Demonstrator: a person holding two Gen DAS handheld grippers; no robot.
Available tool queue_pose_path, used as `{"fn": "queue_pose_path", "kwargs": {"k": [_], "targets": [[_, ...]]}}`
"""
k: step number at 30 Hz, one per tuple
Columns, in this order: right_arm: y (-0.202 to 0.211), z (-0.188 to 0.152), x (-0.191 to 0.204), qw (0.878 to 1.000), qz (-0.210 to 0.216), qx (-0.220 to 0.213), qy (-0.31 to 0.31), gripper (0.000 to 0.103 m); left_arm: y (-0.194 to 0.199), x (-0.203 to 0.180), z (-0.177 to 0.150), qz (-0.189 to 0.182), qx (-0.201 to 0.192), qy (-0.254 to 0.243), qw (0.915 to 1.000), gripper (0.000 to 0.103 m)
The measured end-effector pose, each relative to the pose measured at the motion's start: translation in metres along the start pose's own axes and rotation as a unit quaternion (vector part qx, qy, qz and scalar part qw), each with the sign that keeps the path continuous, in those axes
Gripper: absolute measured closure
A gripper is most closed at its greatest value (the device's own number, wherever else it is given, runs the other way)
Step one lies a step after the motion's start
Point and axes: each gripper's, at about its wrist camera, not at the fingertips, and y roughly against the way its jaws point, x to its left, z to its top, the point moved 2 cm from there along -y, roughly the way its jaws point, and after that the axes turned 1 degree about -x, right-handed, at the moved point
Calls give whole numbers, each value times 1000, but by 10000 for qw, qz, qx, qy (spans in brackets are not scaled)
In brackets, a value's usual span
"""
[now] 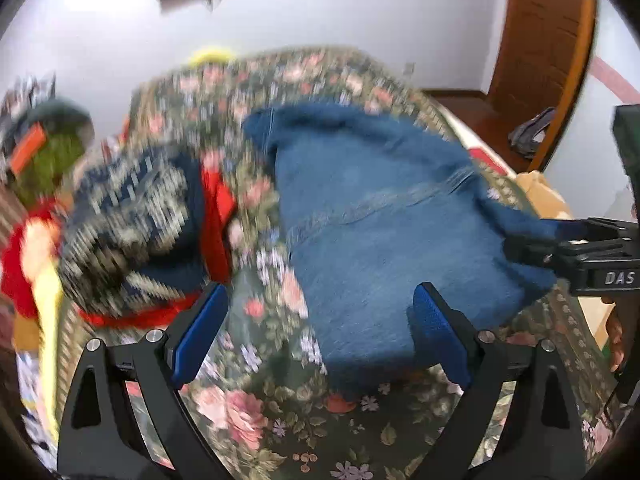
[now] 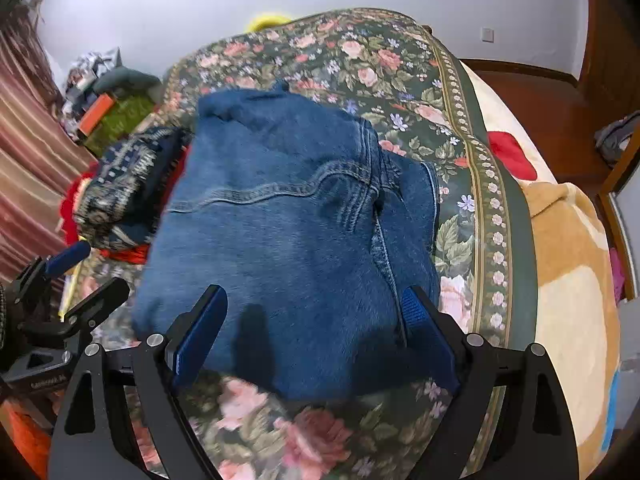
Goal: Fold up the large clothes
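Folded blue jeans [image 1: 372, 216] lie on a floral bedspread [image 1: 248, 412]; they also show in the right wrist view [image 2: 288, 220]. My left gripper [image 1: 316, 332] is open, its right pad at the jeans' near-left edge, its left pad over the bedspread. My right gripper [image 2: 312, 336] is open above the jeans' near edge, holding nothing. In the left wrist view the right gripper's fingers [image 1: 576, 244] appear at the jeans' right side. In the right wrist view the left gripper's fingers [image 2: 72, 258] appear at the far left.
A patterned navy and red garment pile [image 1: 132, 220] lies left of the jeans, also in the right wrist view [image 2: 120, 188]. A tan blanket [image 2: 572, 280] covers the bed's right side. A wooden door [image 1: 548, 48] stands at the right, clutter [image 2: 104, 96] by the curtain.
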Motion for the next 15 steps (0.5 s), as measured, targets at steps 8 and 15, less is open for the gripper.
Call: {"fn": "queue_pose_path", "kwargs": {"k": [8,15], "targets": [[-3,-20,-47,9981,-595,16,-172,12,-33,10,-29,-357,332,373,9981,1],[8,-44,-66,9976,-209,-32,-657,8,-26,9,-44,-386,119,518,9978,1]]}}
